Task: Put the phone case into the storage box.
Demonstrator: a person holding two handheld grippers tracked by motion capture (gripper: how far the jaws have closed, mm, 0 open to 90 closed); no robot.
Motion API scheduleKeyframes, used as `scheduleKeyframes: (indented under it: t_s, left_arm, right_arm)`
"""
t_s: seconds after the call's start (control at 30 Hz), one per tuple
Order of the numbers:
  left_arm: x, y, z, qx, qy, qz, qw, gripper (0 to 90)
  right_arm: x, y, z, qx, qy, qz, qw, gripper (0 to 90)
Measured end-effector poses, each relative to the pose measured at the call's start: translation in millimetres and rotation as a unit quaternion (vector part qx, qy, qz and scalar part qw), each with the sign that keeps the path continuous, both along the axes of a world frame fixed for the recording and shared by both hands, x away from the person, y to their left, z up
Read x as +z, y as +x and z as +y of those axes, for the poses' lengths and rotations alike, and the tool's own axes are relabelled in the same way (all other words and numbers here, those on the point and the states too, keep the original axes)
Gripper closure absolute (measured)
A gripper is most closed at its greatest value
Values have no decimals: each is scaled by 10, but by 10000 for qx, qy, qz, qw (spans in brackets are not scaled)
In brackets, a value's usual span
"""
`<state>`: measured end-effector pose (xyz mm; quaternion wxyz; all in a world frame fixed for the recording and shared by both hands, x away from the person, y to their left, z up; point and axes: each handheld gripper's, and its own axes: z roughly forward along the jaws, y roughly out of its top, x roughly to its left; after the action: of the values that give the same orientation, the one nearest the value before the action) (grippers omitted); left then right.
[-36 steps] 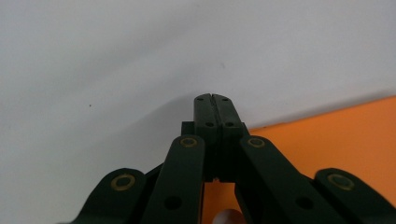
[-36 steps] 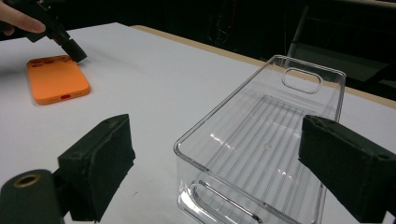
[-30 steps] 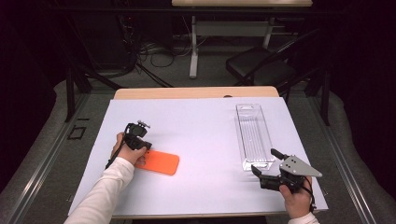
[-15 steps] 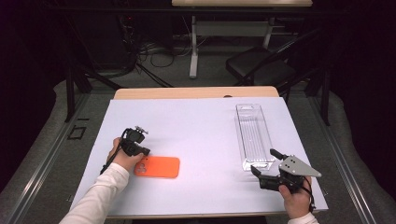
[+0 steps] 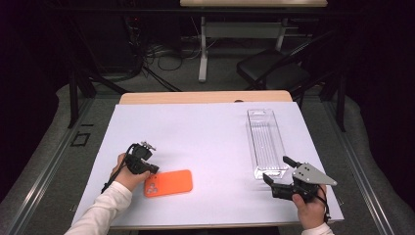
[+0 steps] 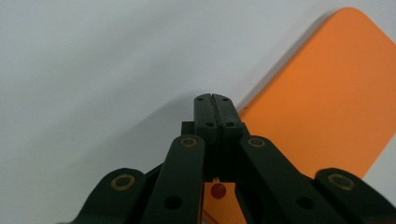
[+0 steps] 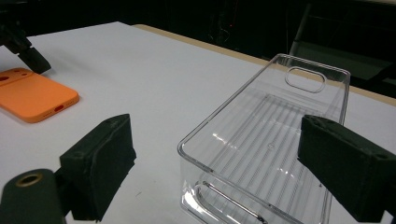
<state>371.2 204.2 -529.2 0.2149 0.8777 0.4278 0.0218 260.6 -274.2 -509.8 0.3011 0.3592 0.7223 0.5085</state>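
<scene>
Table brightly lit from above, bkgd dark; soft shadows, pics sharp.

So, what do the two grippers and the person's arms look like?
Both grippers are black, each with two jaws. The left gripper has brass-coloured rivets on its linkage arms and a thin black cable trailing from it. The right gripper carries a grey three-cornered plate on top and has blocky black pads. The person wears white sleeves.

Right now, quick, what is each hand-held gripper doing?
Left hand-held gripper: closed, holding nothing, tips at the edge of the orange phone case.
Right hand-held gripper: open, holding nothing, by the clear tray.
</scene>
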Motion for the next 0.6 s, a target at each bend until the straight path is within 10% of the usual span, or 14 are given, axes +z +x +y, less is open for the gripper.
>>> scheduleKeyframes:
  t_s: [0.6]
  left_arm:
    - [55, -179, -112, -362, -86, 1, 9993, 900]
  right_arm:
    - [-2, 2, 1, 8, 3, 17, 10000, 108]
